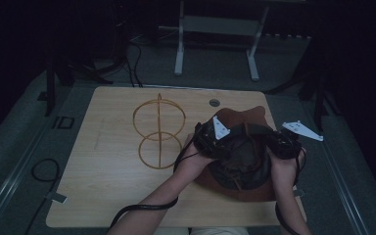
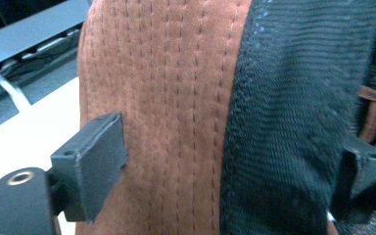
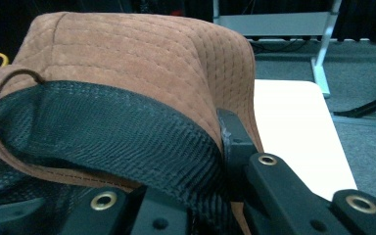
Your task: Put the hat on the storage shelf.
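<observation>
1. Jaws first: on my right gripper [image 3: 225, 161] they are clamped tight on the brim of the brown suede hat [image 3: 142, 63], one pad on the suede outside, the other on the black mesh lining [image 3: 103, 132] inside. On my left gripper [image 2: 225, 166] the jaws stand wide, with brim and lining between them; the near pad sits just beside the suede, and I cannot tell whether the far pad touches the mesh, so I count this side as not yet gripping.

2. Where the hat is: held upside down between my two grippers, opening toward me, over the near right part of the wooden table [image 1: 107, 196]. From the high view the left gripper [image 1: 210, 139] is at its left rim and the right gripper [image 1: 284, 144] at its right rim.

3. Step in hand, as I judge it: taking a two-sided hold on the hat. The likely aim is the wire hat stand [image 1: 157, 134], which lies beyond and to the left of my left jaws, well apart from the hat.

4. Next move calls for closing the left jaws squarely on brim and lining together, without pinching the brown cord [image 3: 10, 81] that loops along the rim, then lifting both sides evenly so the crown stays open.

5. Writing: I can read no brand, label or lettering on the hat, the stand or the table; the high view is too dark for fine print.
</observation>
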`<state>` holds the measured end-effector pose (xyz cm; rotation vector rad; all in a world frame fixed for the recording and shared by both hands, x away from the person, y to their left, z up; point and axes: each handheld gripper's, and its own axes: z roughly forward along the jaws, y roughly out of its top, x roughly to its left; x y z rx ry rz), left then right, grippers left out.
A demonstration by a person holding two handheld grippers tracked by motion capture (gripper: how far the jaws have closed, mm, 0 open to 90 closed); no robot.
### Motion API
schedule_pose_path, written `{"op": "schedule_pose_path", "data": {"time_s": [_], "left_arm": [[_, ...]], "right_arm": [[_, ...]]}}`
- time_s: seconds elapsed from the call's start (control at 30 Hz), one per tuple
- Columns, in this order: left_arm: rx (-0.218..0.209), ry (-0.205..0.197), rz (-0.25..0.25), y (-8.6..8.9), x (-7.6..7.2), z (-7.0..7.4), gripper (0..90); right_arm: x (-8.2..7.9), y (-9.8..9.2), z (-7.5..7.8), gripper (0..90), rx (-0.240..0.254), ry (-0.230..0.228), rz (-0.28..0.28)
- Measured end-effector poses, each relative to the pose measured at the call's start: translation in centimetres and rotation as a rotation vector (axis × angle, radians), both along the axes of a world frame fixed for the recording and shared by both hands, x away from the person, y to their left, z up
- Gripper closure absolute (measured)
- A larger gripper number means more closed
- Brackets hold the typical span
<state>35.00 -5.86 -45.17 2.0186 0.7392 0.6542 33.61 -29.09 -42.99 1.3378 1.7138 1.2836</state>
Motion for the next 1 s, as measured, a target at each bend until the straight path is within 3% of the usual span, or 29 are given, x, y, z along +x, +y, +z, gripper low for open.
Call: {"op": "schedule_pose_path", "data": {"time_s": [0.13,0.23,0.27,0.3,0.33,0.4,0.47,0.73,0.87,0.93,1.0], "left_arm": [[0.052,-0.013,0.055,-0.7,0.3,-0.6,22.8],[0.078,-0.017,0.079,-0.9,0.5,-0.9,41.3],[0.078,-0.007,0.092,-1.0,0.6,-1.0,41.3],[0.064,0.021,0.11,-1.0,0.8,-1.1,63.3],[0.064,0.021,0.11,-1.0,0.8,-1.1,72.6],[0.073,-0.003,0.124,-1.1,0.6,-0.9,82.9],[0.074,-0.014,0.125,-0.9,0.6,-0.6,86.6],[0.07,-0.025,0.104,-0.5,0.5,0.3,87.5],[0.058,-0.032,0.099,0.0,0.4,0.8,87.8],[0.061,-0.051,0.1,0.4,0.2,1.3,87.7],[0.054,-0.054,0.101,0.8,0.2,1.7,87.8]], "right_arm": [[-0.2,0.0,-0.1,84.3,-0.001,0.005,0.012],[-0.3,0.0,-0.2,84.3,0.006,0.009,0.019],[-0.3,0.1,-0.2,84.3,0.004,0.01,0.021],[-0.5,0.5,-0.4,84.3,-0.01,0.011,0.023],[-0.5,0.6,-0.5,84.3,-0.011,0.013,0.023],[-0.4,0.6,-0.7,84.3,-0.004,0.023,0.028],[-0.5,0.6,-0.9,84.2,-0.006,0.023,0.032],[-1.0,0.6,-0.5,83.2,-0.015,0.024,0.049],[-1.4,0.2,-0.3,73.5,-0.005,0.022,0.097],[-2.0,-0.2,-0.2,59.3,-0.001,0.037,0.145],[-2.4,-0.4,-0.1,53.6,-0.004,0.044,0.18]]}}
